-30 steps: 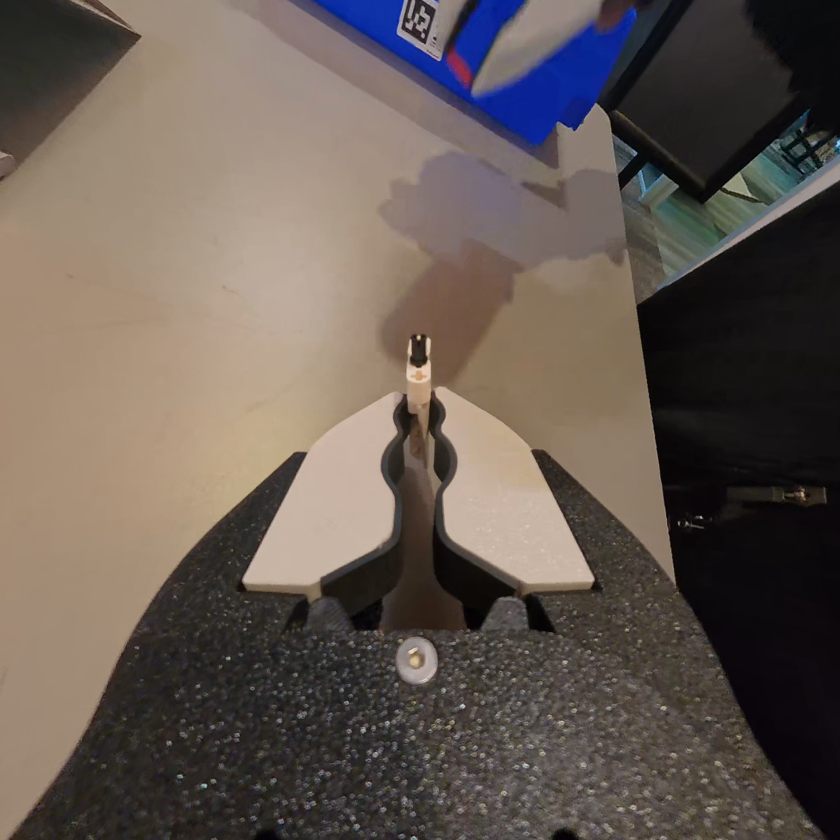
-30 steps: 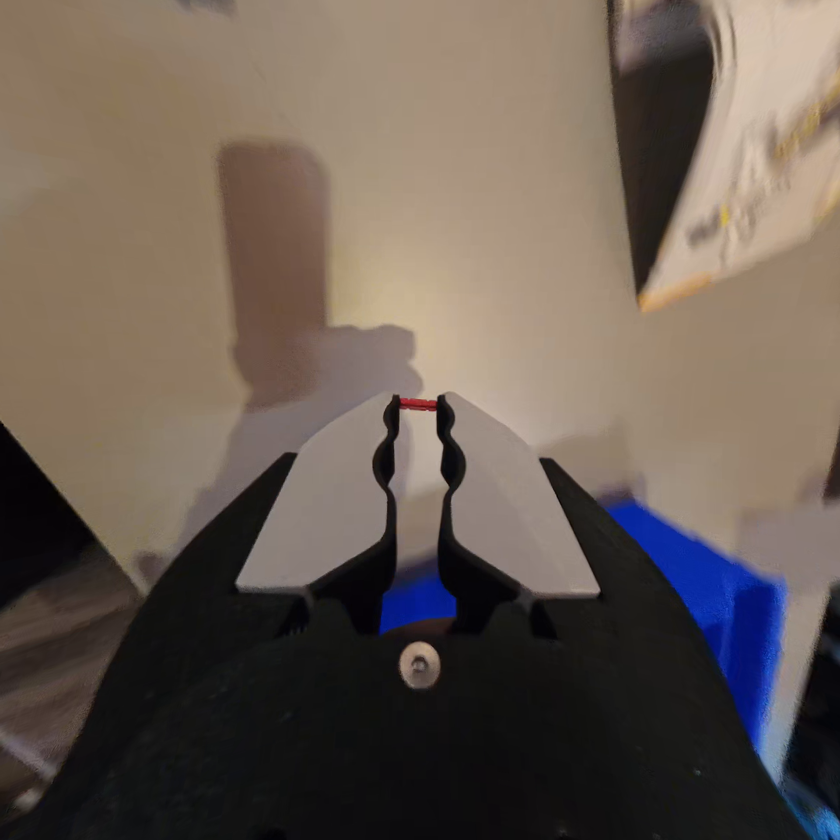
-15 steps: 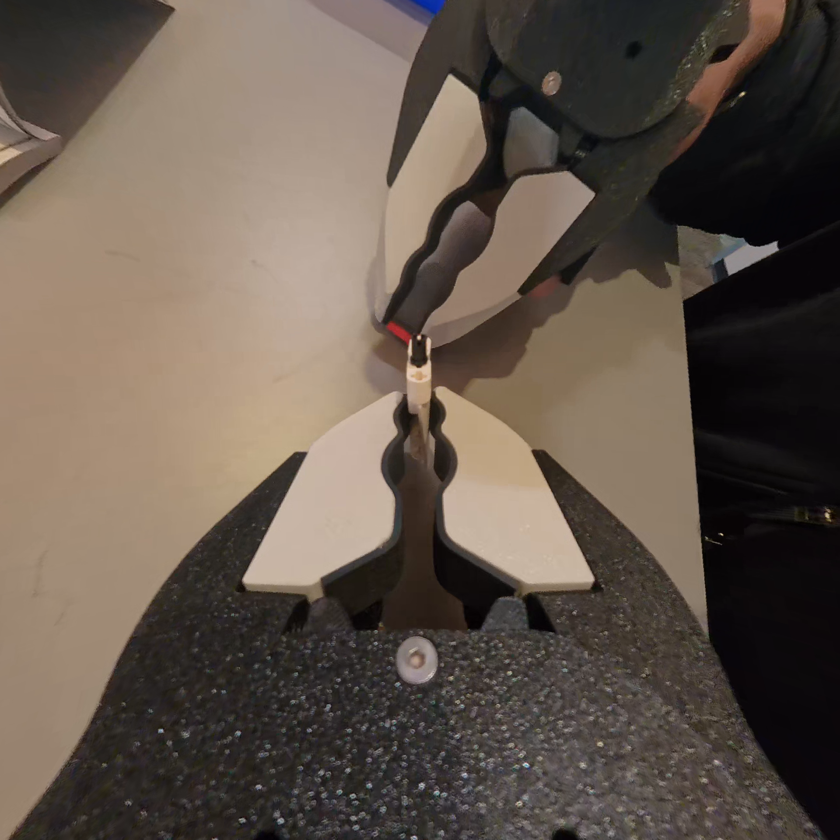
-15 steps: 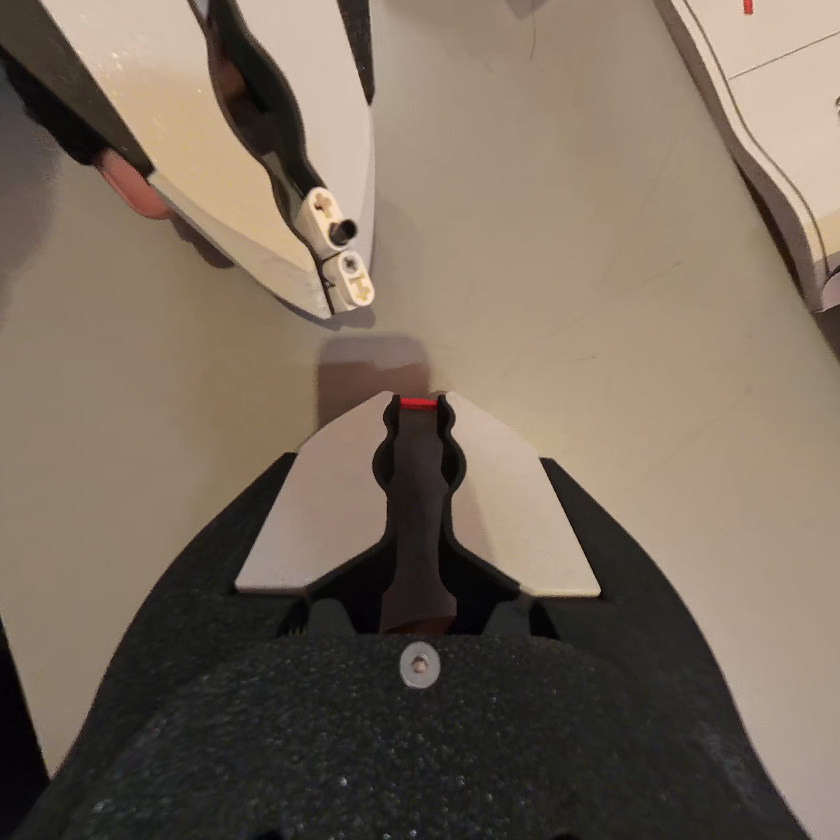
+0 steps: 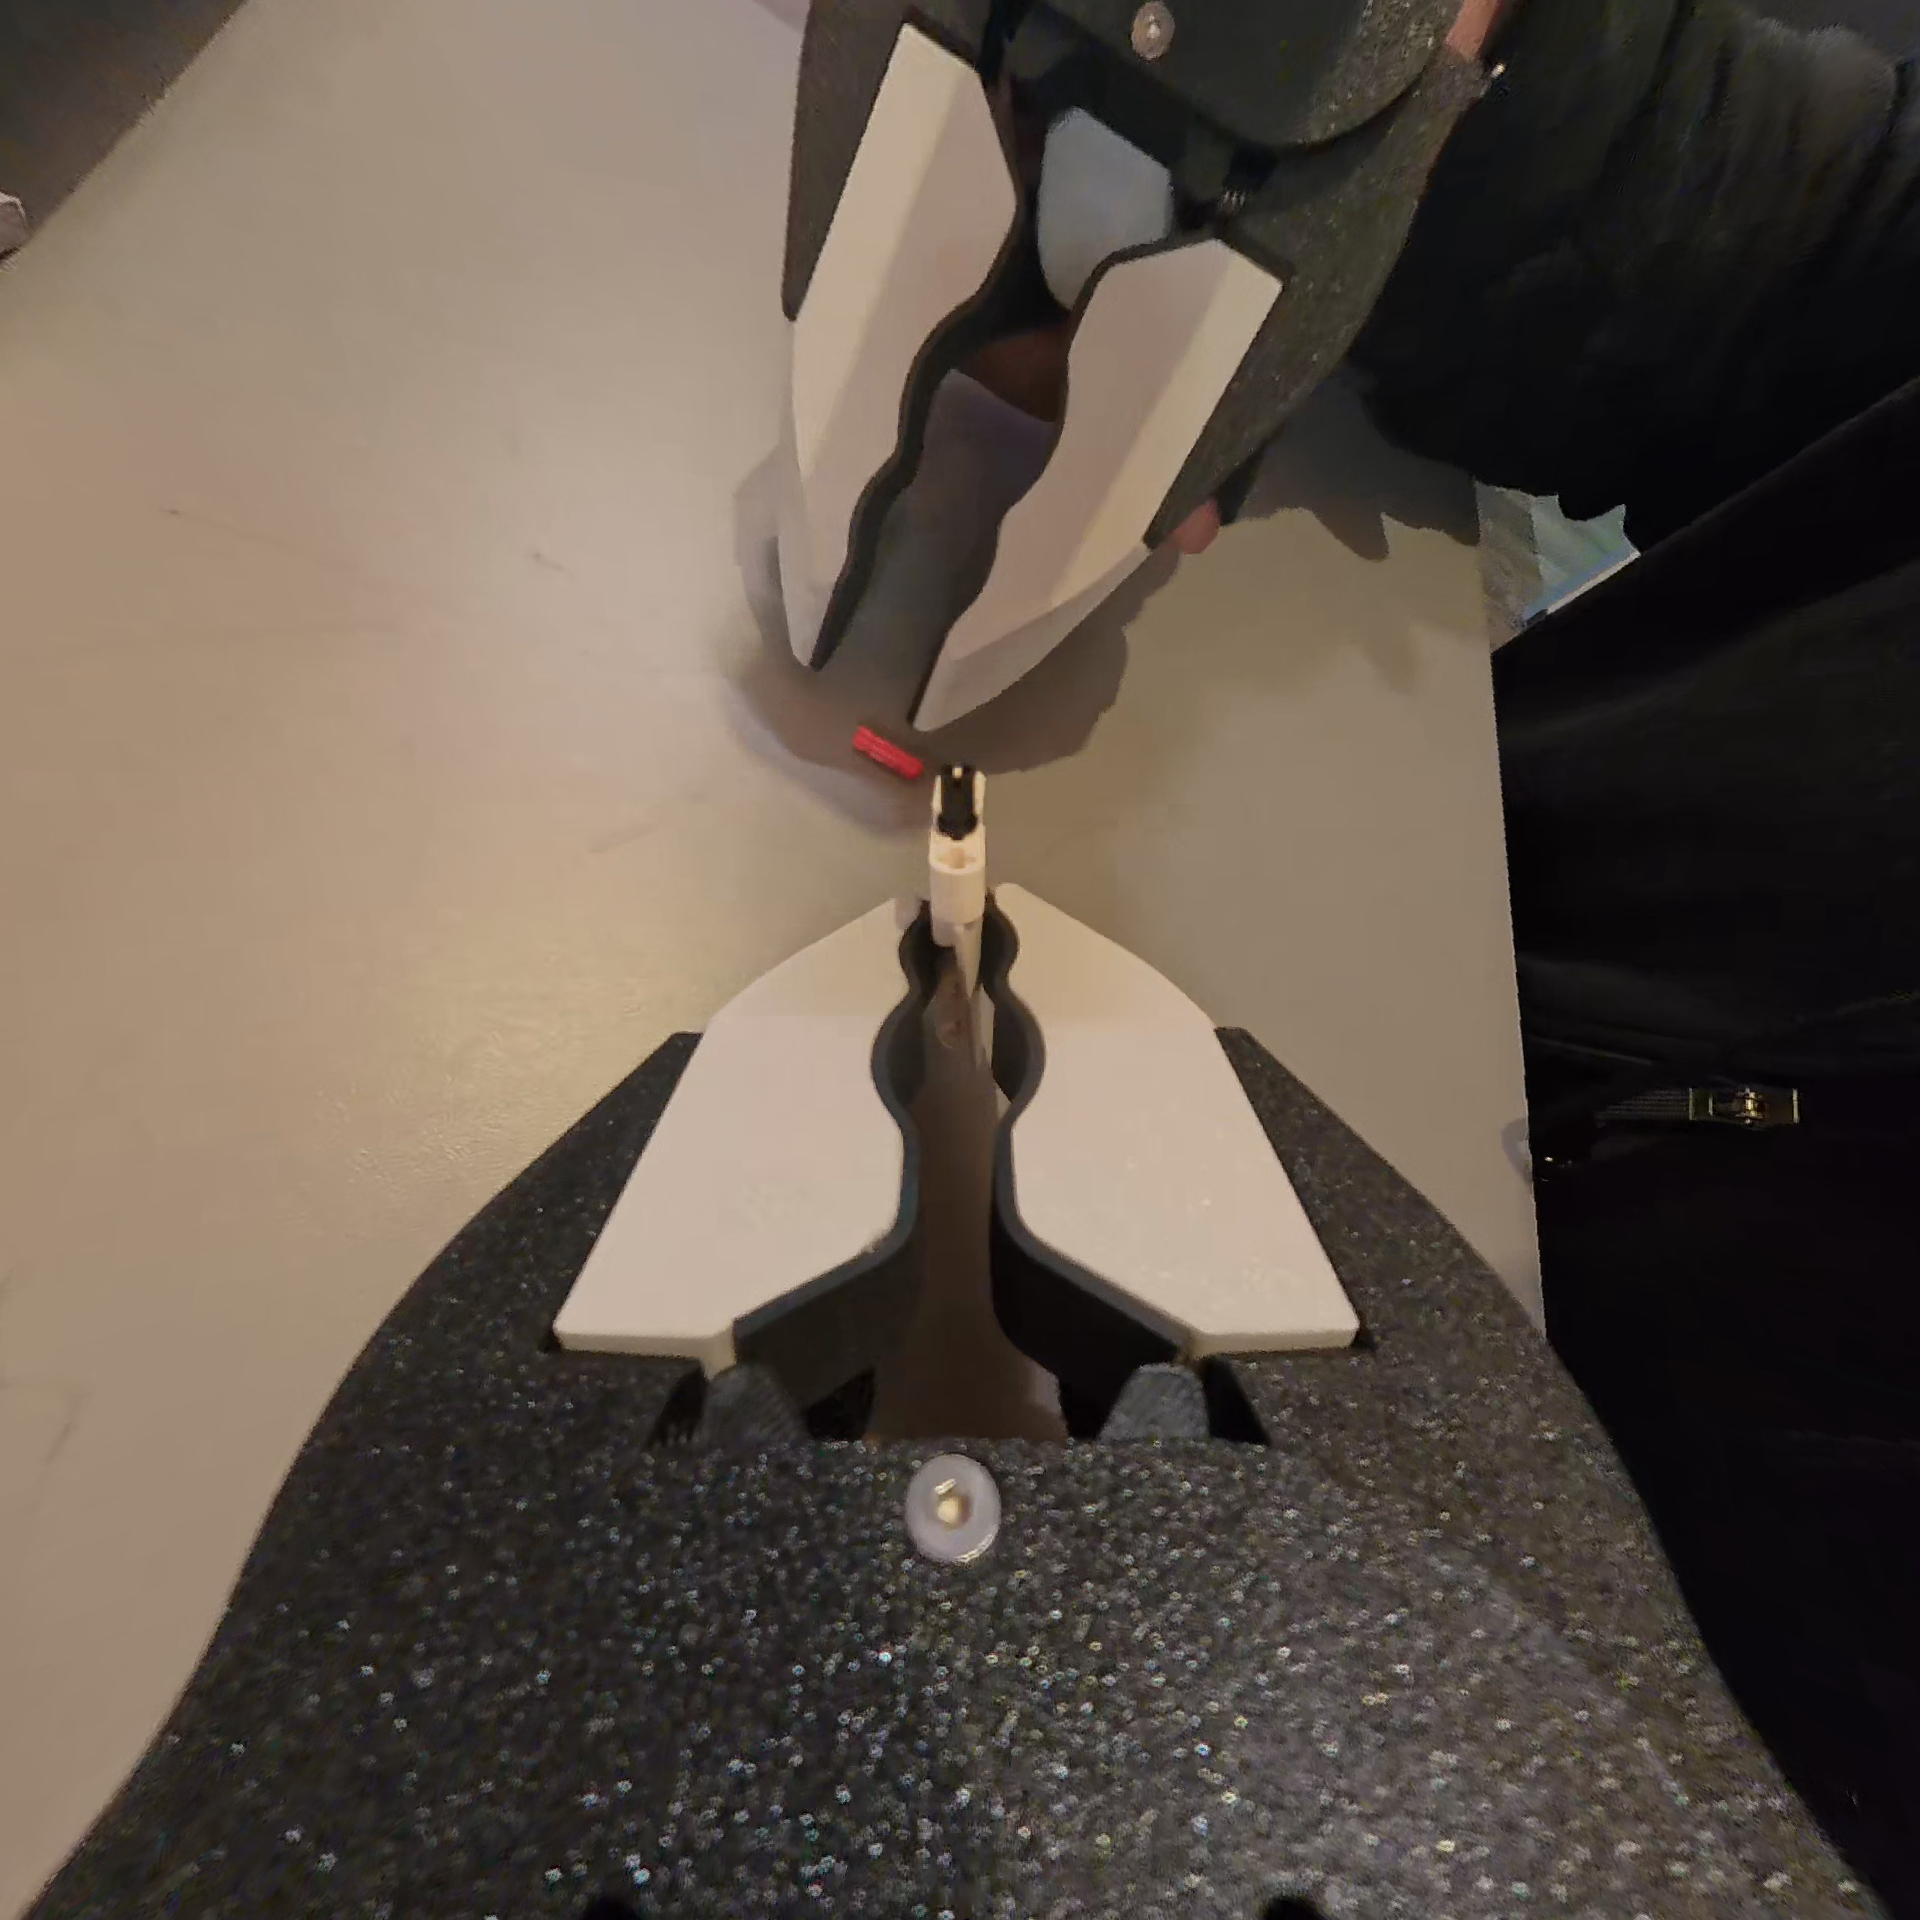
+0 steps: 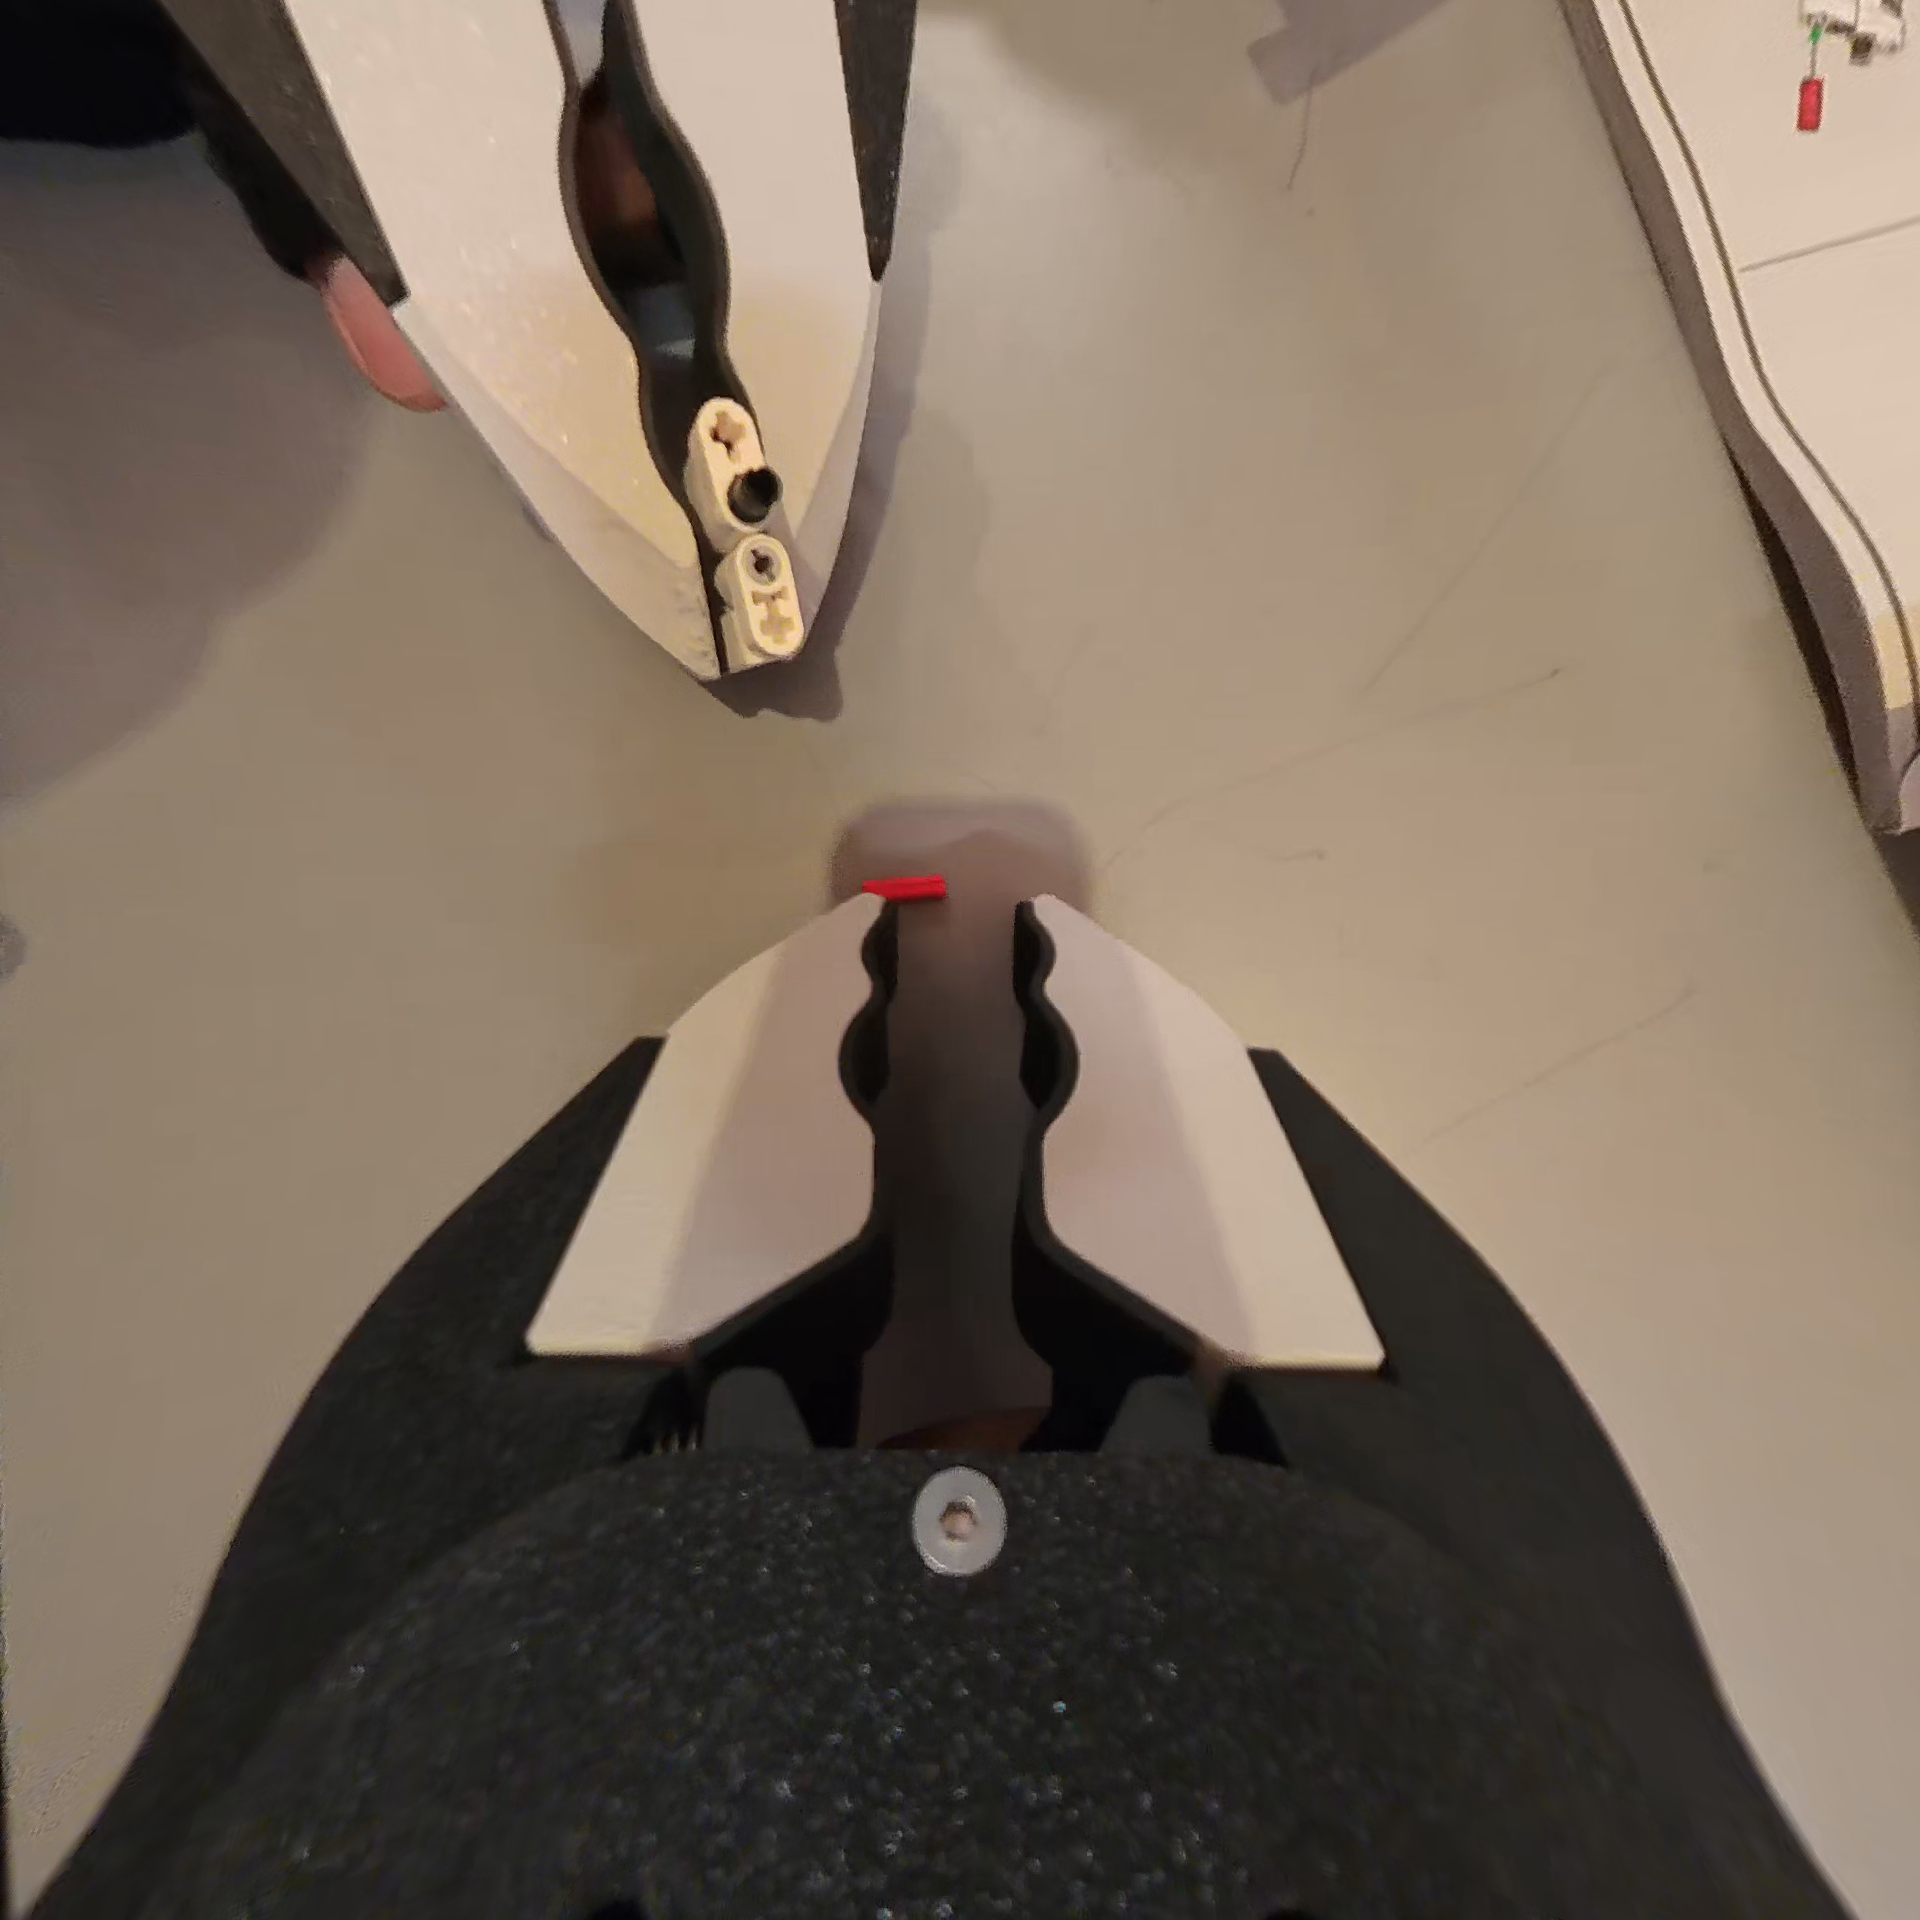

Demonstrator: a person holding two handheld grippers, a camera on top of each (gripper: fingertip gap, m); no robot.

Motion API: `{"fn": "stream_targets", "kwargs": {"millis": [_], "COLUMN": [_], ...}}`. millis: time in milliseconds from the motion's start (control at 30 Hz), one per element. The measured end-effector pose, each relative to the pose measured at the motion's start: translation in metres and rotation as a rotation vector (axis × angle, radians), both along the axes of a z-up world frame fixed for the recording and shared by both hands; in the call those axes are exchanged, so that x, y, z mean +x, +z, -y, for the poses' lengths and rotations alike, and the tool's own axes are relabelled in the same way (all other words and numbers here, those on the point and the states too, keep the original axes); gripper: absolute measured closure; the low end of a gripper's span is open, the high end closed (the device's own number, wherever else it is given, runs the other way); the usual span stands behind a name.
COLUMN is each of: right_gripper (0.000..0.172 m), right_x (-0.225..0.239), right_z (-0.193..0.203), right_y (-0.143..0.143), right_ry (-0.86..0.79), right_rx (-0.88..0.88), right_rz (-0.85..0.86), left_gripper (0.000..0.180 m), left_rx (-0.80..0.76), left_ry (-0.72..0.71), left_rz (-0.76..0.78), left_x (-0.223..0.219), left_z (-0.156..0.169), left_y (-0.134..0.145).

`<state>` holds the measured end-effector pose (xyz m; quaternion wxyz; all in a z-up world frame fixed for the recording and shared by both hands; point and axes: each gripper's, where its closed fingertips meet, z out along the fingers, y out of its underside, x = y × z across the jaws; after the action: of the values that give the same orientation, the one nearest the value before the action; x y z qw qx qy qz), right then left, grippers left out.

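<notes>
Lying just off the tip of one spread finger of the right gripper (image 6: 954, 906), a small red plastic pin (image 6: 904, 887), short and ribbed, apparently resting on the pale beige tabletop (image 6: 1351, 623) inside the gripper's shadow, though motion blur is making contact hard to judge. Standing wide apart, both white fingertips (image 6: 1049, 920) of that gripper, pressing on nothing, with the red pin touching neither pad clearly. Showing again in the left wrist view, the same red pin (image 5: 886, 753), sitting between the tips of the two grippers and nearly touching the black stub.

Pinching a cream-coloured plastic connector piece (image 5: 954, 873) with cross-shaped holes, the left gripper (image 5: 951, 914), its white fingers closed tightly on the piece's sides. Sticking out of the piece's front hole, a short black peg (image 5: 956, 795), pointing toward the red pin. Appearing from the front in the right wrist view, the same cream piece (image 6: 748, 540) as two stacked rounded links, with the black peg (image 6: 755, 495) seated in the upper one.

Curling around the side of the left gripper, a fingertip of a person's hand (image 6: 379, 338). Lying near the far right edge of the tabletop, a white flat board with a grey rim (image 6: 1787, 416), well apart from both grippers.
</notes>
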<state>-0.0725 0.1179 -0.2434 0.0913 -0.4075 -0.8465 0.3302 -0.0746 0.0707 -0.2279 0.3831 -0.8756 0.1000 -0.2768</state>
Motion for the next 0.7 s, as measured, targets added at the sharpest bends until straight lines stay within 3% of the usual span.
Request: {"fn": "stream_targets", "kwargs": {"millis": [233, 700], "right_gripper": [0.151, 0.154], "right_x": [-0.003, -0.009], "right_z": [0.005, 0.014], "right_y": [-0.004, -0.004], "right_ry": [0.246, 0.339], "right_rx": [0.053, 0.038], "right_rz": [-0.119, -0.179], "left_gripper": [0.173, 0.173], "left_rx": [-0.003, -0.006], "left_ry": [-0.012, -0.023], "left_rz": [0.005, 0.017], "left_x": [0.001, 0.002], "left_z": [0.002, 0.003], "left_y": [0.0, 0.0]}}
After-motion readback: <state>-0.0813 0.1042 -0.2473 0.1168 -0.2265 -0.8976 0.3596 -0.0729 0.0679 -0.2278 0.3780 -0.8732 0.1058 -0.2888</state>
